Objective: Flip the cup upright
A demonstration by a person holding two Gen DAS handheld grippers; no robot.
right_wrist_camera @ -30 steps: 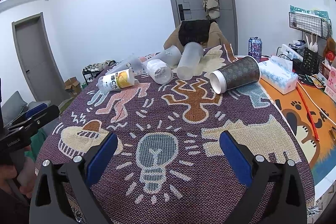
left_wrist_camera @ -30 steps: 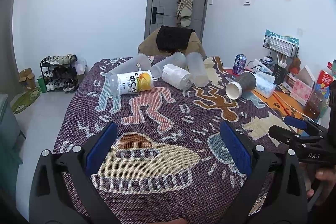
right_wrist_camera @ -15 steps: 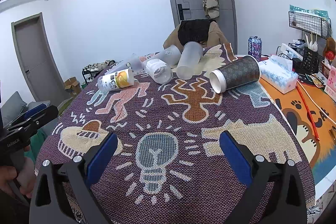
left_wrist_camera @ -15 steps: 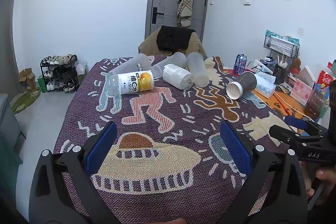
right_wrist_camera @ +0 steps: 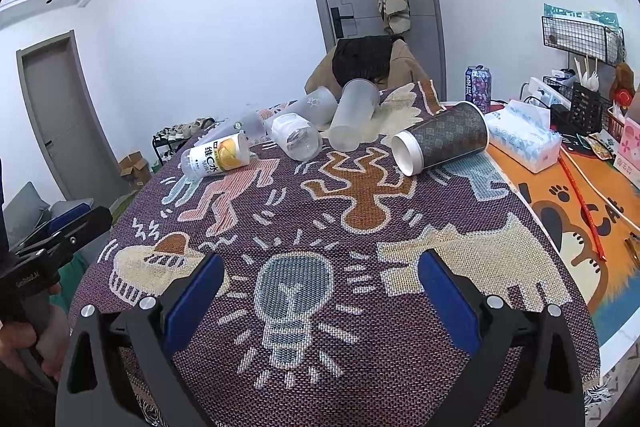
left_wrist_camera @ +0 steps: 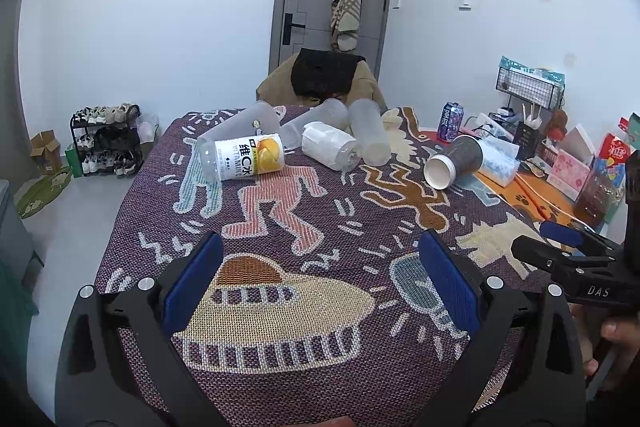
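Several cups lie on their sides at the far end of the patterned tablecloth (left_wrist_camera: 320, 227). A dark patterned paper cup (right_wrist_camera: 440, 137) with a white rim lies at the right, mouth toward me; it also shows in the left wrist view (left_wrist_camera: 456, 161). A cup with an orange-and-white label (left_wrist_camera: 242, 161) lies at the left, with frosted clear cups (left_wrist_camera: 368, 137) and a white-lined clear cup (left_wrist_camera: 330, 151) between. My left gripper (left_wrist_camera: 320, 283) is open and empty over the near edge. My right gripper (right_wrist_camera: 320, 291) is open and empty, well short of the cups.
A tissue pack (right_wrist_camera: 524, 141), a drink can (right_wrist_camera: 477, 83), a wire rack (right_wrist_camera: 582, 35) and snack boxes crowd the orange mat (right_wrist_camera: 560, 195) at the right. A chair with a jacket (left_wrist_camera: 320, 79) stands beyond the table. A shoe rack (left_wrist_camera: 106, 139) is on the floor at the left.
Both grippers stay open and nearly still; the views shift only slightly. No cup has moved.
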